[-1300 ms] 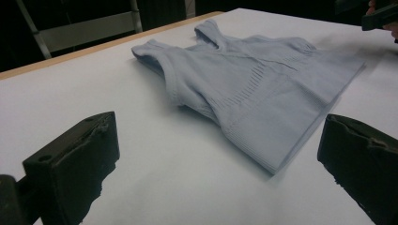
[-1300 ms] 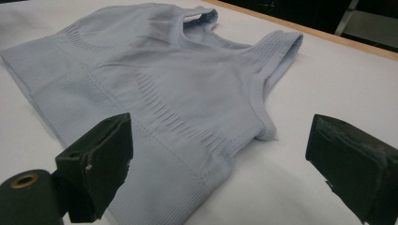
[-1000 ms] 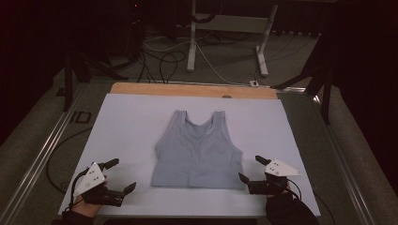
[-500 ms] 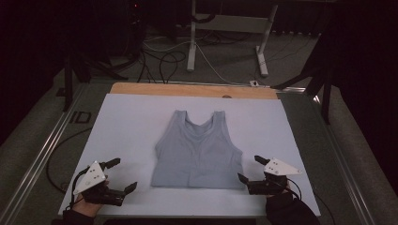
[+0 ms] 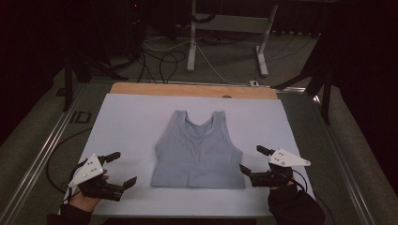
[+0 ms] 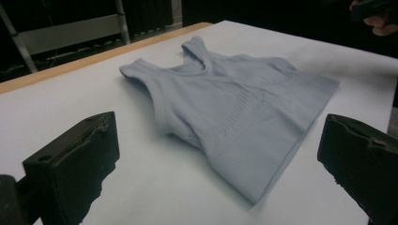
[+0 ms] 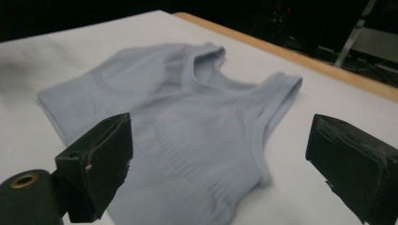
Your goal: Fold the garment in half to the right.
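Dim overall; surroundings beyond the bench [image 5: 122, 122] nearly black. Lit from above, brightest on the white bench surface. Soft, short shadow along the near hem of the grey top [image 6: 244, 117]. No glare noted. High view grainy, low in contrast. Both gripper views blurred at near jaws and toward far bench corners.

This looks like a lab or recording studio set up for capture work rather than a home. The desk [image 5: 122, 122] is covered with a plain white sheet and has a bare wooden edge [image 5: 187, 90] at its far side. It stands on grey carpet [image 5: 28, 154], flanked by metal rails [image 5: 42, 154]. Loose cables [image 5: 159, 61] trail across the floor beyond it, near the white metal legs of another stand [image 5: 192, 42]. The surroundings are dark, with black stands [image 5: 324, 89] at the sides.
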A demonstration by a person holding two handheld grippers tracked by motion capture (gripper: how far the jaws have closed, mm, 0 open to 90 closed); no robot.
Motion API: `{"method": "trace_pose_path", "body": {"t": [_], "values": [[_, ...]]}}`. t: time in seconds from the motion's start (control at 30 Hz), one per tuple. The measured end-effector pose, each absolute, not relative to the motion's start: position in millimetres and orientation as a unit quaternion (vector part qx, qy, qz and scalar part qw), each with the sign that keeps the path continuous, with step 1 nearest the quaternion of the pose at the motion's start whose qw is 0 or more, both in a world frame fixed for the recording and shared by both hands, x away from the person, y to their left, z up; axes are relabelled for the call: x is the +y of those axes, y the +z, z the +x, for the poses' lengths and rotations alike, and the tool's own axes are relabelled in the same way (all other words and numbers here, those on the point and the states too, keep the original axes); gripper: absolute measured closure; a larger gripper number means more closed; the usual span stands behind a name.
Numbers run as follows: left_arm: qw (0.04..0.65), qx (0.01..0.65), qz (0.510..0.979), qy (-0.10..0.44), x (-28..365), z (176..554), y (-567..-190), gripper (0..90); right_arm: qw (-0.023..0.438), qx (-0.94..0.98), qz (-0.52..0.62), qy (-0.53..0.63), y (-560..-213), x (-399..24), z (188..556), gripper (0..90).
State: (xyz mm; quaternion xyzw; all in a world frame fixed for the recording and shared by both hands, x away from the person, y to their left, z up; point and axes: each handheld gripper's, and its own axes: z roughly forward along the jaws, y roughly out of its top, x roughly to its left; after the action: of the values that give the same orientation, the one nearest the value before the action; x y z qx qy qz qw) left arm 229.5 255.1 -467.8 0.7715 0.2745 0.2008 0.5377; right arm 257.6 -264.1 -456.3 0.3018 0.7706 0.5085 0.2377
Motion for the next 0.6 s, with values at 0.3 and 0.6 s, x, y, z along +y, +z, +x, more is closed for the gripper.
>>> {"method": "trace_pose_path", "body": {"t": [0.3,0.6], "values": [[0.537,0.274,0.772,0.199,250,233,-453,0.0,0.240,0.767,0.288,0.521,-431,-255,276,7.9],[0.530,0.280,0.777,0.196,241,237,-443,0.0,0.233,0.763,0.276,0.536,-415,-239,303,7.9]]}}
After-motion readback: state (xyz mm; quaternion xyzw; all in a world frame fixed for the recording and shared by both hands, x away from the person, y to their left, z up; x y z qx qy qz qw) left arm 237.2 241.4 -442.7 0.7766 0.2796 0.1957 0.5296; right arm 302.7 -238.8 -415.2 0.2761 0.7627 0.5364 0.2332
